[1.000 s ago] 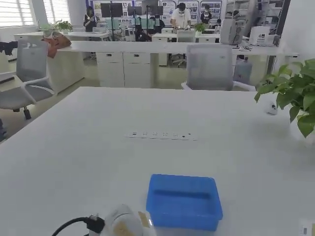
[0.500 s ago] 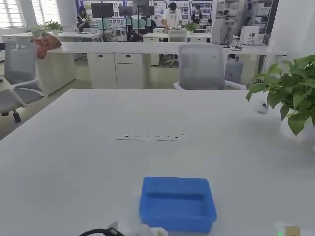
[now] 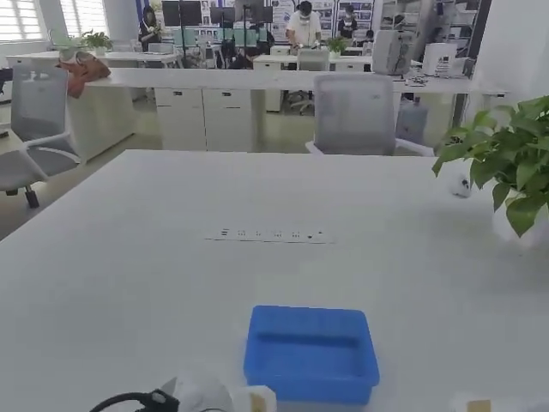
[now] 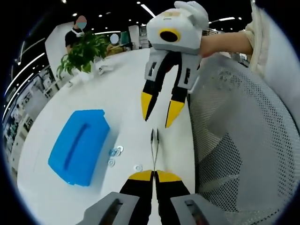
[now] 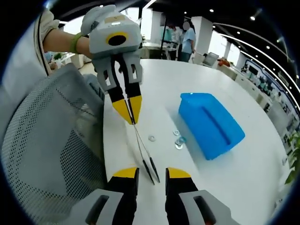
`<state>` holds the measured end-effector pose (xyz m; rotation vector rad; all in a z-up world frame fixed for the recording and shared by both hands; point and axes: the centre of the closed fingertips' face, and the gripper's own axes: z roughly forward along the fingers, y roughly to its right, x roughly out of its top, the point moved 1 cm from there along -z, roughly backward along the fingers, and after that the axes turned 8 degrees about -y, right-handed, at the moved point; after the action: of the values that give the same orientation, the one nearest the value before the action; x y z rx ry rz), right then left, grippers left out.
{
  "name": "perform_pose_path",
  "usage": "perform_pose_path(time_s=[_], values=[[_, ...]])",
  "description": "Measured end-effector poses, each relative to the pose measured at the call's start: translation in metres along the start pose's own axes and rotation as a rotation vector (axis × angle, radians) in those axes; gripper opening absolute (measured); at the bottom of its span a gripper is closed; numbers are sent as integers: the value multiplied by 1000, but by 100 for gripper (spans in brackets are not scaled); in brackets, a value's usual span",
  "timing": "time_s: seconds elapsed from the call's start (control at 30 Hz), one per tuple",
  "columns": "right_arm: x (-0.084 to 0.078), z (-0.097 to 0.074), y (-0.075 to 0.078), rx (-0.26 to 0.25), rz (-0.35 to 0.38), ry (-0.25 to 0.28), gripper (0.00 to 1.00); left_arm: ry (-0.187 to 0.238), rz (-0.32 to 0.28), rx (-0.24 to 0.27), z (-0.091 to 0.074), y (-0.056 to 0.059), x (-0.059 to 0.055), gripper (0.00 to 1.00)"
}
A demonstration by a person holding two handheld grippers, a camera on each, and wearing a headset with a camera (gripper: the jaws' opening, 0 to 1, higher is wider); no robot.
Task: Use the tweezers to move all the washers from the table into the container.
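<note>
Our shut left gripper [image 4: 153,172] holds thin silver metal tweezers [image 4: 153,145]; our right gripper [image 5: 151,171] gapes, empty. We should squeeze their middle gently.

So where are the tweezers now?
In the right gripper view, the left gripper holds the tweezers, whose free end reaches between the open jaws of the right gripper, above the table near the washers.

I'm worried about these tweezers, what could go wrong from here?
The tweezers are pinched at one end by the left gripper; the right gripper, jaws open, closing off-centre might twist them loose. The washers cluster beside the container, so one could get nudged away.
</note>
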<state>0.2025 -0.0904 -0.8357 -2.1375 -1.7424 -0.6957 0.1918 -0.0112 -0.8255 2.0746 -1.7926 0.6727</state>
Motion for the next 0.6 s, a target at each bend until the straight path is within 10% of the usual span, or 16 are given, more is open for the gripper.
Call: perform_pose_path(time_s=[0.6], values=[[12,30,-20,96,-74,-21,18,58,72,35,-33,12,34,0]])
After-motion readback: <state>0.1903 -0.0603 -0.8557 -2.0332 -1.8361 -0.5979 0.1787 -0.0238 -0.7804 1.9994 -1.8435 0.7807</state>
